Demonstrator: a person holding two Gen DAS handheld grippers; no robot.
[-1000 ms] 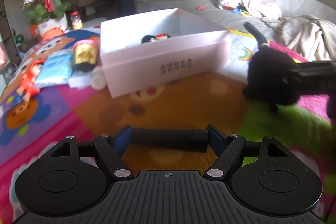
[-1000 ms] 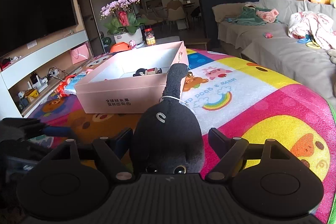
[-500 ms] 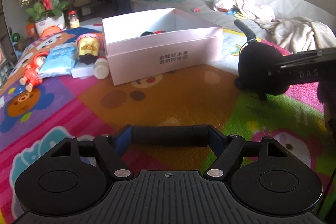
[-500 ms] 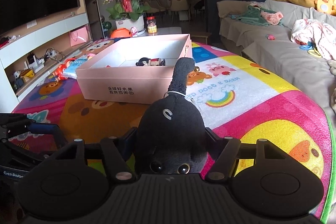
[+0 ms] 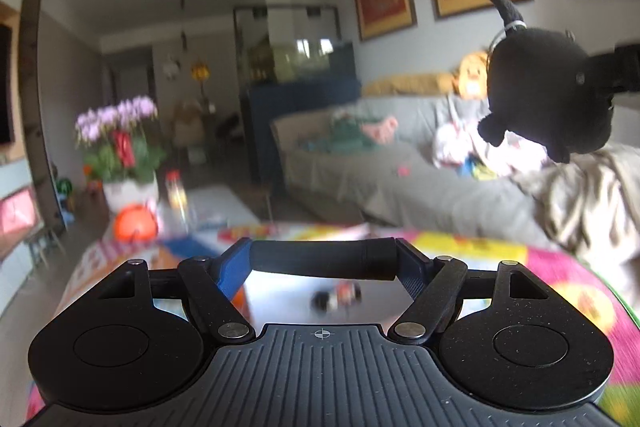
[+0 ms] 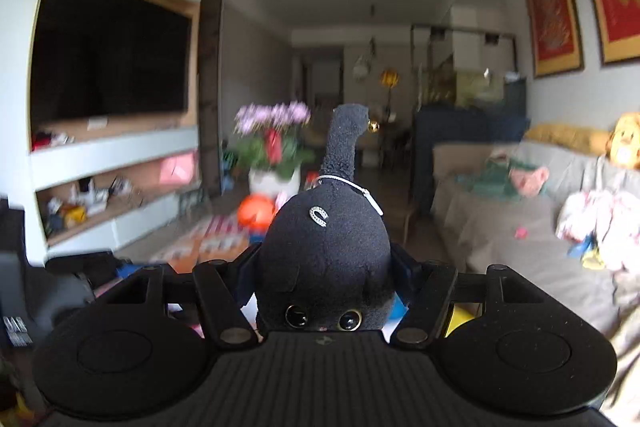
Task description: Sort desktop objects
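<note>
The right gripper (image 6: pixel 324 271) is squeezing a black plush cat (image 6: pixel 326 251) in mid-air, jaws pressing its sides; the left gripper (image 5: pixel 322 259) is clamping a black cylinder (image 5: pixel 320 259) above the box (image 5: pixel 280 297); soft plush may be slipping free.

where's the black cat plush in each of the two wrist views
Left wrist: the black cat plush hangs at the upper right, off the mat, tail up, pinched by the right gripper reaching in from the right edge.
Right wrist: the plush fills the centre bottom, between the fingers of the right gripper, eyes toward the camera, tail pointing up.
Shared landmark: the pink orchid pot, left in the left view, centre in the right.
</note>
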